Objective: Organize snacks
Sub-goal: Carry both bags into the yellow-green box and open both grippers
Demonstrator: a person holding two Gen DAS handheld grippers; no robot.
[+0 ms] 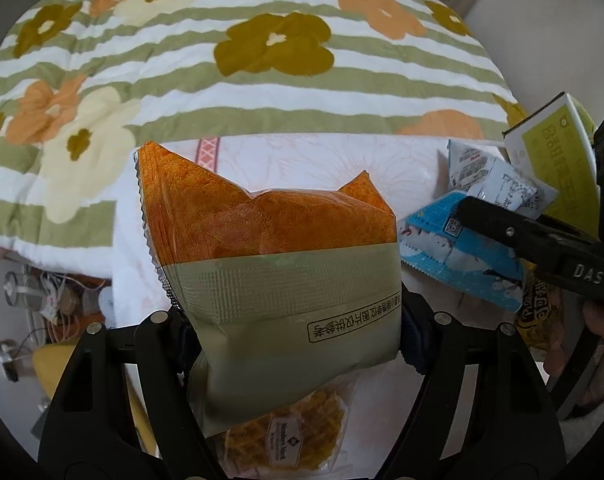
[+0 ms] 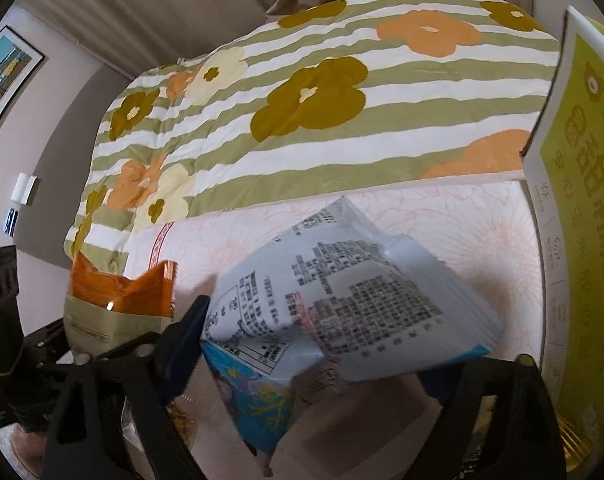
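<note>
An orange and olive-green snack bag [image 1: 278, 272] stands upright between the fingers of my left gripper [image 1: 298, 334], which is shut on its lower half. The same bag shows at the left edge of the right wrist view [image 2: 118, 300]. A blue and white snack bag [image 2: 342, 300] lies crumpled between the fingers of my right gripper [image 2: 314, 356], whose pads press its sides. In the left wrist view that bag [image 1: 462, 256] sits at the right under a black finger [image 1: 502, 232] of the right gripper.
A yellow-green box [image 2: 582, 200] stands on end at the right. A wrapped waffle [image 1: 286, 440] lies below the left gripper, and a yellow-brown packet [image 1: 538, 320] beside the blue bag. All rest on a white sheet [image 1: 302, 160] before a flowered quilt [image 1: 222, 60]. Floor clutter [image 1: 42, 300] sits left.
</note>
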